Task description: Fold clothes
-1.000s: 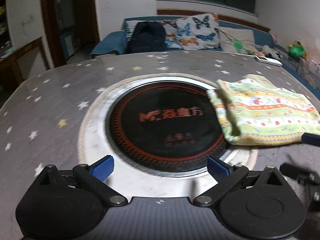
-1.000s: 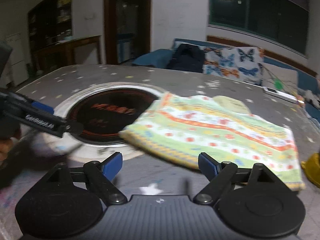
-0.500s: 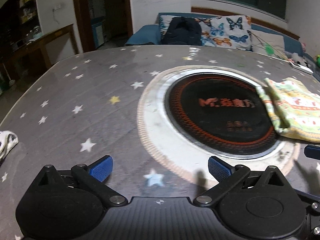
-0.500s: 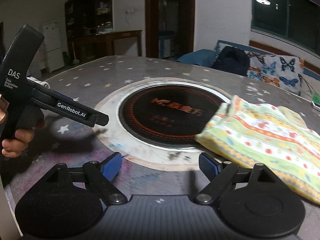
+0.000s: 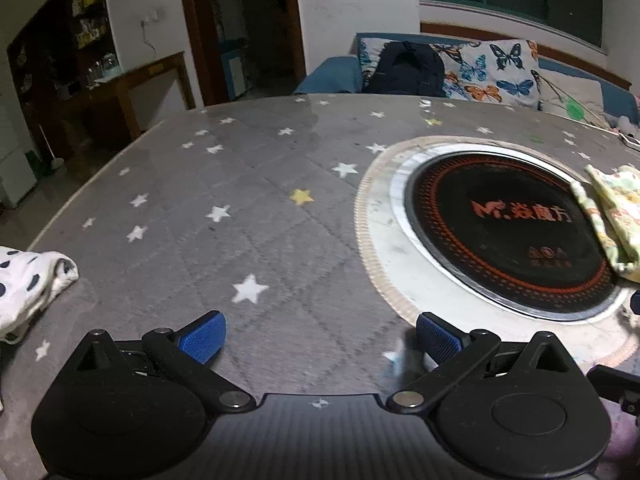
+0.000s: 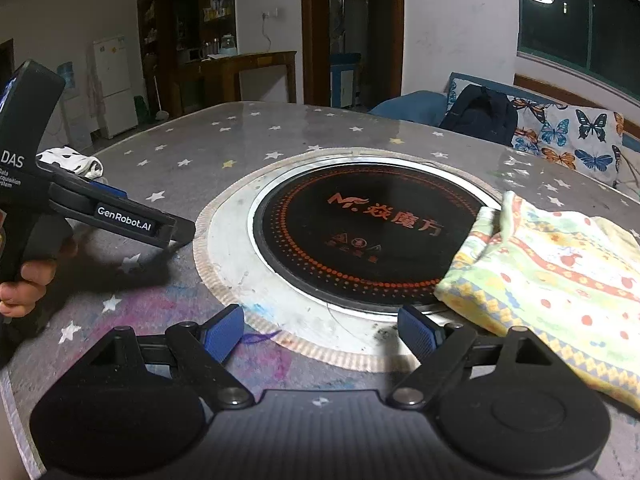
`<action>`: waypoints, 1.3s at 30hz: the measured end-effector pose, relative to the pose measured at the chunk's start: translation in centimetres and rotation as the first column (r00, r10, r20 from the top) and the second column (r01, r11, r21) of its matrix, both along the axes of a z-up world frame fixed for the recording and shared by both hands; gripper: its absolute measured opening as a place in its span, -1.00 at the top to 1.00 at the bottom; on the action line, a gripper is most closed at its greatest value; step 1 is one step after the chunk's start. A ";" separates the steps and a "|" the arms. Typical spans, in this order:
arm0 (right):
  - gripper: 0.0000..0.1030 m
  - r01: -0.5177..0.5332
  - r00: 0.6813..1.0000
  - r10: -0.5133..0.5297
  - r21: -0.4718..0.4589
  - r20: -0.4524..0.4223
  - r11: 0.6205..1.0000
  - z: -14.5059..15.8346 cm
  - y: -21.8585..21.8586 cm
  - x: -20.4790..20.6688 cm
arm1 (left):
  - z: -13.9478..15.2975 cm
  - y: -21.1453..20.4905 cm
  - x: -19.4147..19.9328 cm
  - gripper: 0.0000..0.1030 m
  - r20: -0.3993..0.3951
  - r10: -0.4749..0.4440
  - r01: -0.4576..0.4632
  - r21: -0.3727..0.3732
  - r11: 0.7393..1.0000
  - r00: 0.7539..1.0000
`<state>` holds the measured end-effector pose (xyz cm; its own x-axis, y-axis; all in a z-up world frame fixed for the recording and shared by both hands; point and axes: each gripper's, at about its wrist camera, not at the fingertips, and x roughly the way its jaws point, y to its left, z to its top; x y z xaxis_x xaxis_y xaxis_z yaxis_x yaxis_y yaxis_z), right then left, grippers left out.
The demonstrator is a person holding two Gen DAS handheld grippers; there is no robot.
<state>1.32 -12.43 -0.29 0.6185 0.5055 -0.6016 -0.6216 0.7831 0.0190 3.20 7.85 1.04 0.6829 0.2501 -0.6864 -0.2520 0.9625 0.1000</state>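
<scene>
A folded yellow-green patterned garment point(image 6: 556, 280) lies on the table right of the round black hob point(image 6: 360, 224); its edge shows at the right of the left wrist view point(image 5: 612, 216). A white cloth with dark spots point(image 5: 24, 284) lies at the table's left edge, small in the right wrist view point(image 6: 70, 160). My left gripper point(image 5: 320, 338) is open and empty over the grey starred table, and also shows in the right wrist view point(image 6: 120, 216). My right gripper point(image 6: 320, 330) is open and empty at the hob's near rim, left of the folded garment.
The grey star-patterned table point(image 5: 240, 200) has a round inset hob point(image 5: 508, 232) with a metal ring. A sofa with butterfly cushions point(image 5: 492, 72) and a dark backpack point(image 5: 404, 68) stands behind the table. A wooden sideboard point(image 6: 236, 76) is at the back left.
Both grippers have swung left, away from the folded garment. The spotted white cloth has come into the left wrist view. Both stay open.
</scene>
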 end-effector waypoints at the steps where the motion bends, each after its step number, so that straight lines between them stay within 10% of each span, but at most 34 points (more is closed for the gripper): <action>1: -0.67 -0.001 1.000 0.001 0.002 -0.002 1.000 0.0 0.2 0.2 | -0.1 0.2 0.0 -1.00 0.002 0.003 -0.003 -0.002 1.000 1.000; 39: -0.96 0.022 0.998 -0.021 0.017 -0.055 1.000 -0.9 4.3 4.4 | -1.3 3.3 -0.3 -1.00 0.092 0.033 -0.028 -0.057 0.998 0.995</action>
